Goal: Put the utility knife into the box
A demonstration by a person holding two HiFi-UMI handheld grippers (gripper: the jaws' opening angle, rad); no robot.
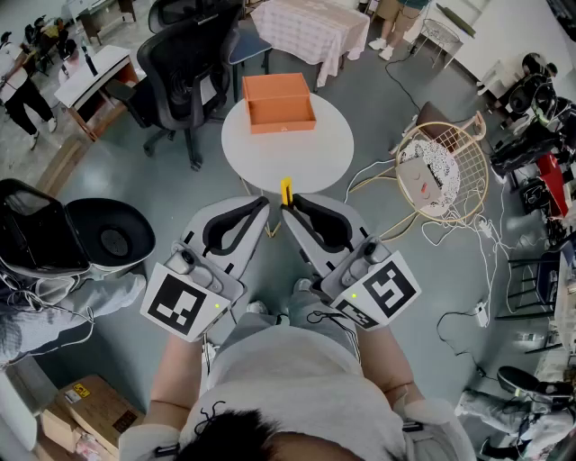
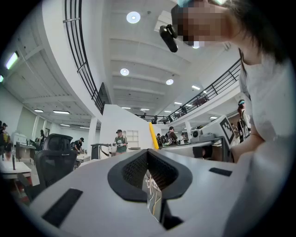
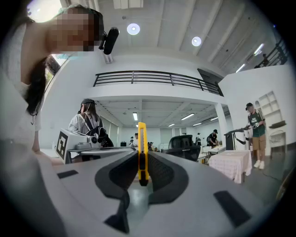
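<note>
My right gripper [image 1: 286,209] is shut on the yellow utility knife [image 1: 286,191], which stands up between its jaws just short of the round white table [image 1: 297,158]. In the right gripper view the knife [image 3: 141,150] is clamped upright between the dark pads [image 3: 162,173] of that gripper [image 3: 141,155]. My left gripper [image 1: 263,203] sits beside it, jaws shut with nothing between them [image 2: 148,152]; the knife [image 2: 153,135] shows past it. The open orange box [image 1: 279,102] rests at the table's far side, well ahead of both grippers.
A black office chair [image 1: 184,63] stands left of the table, with a gold wire chair [image 1: 443,171] and loose cables on the right. A checked-cloth table [image 1: 306,27] is behind. An open black case [image 1: 72,236] and a cardboard box [image 1: 90,410] lie at the left.
</note>
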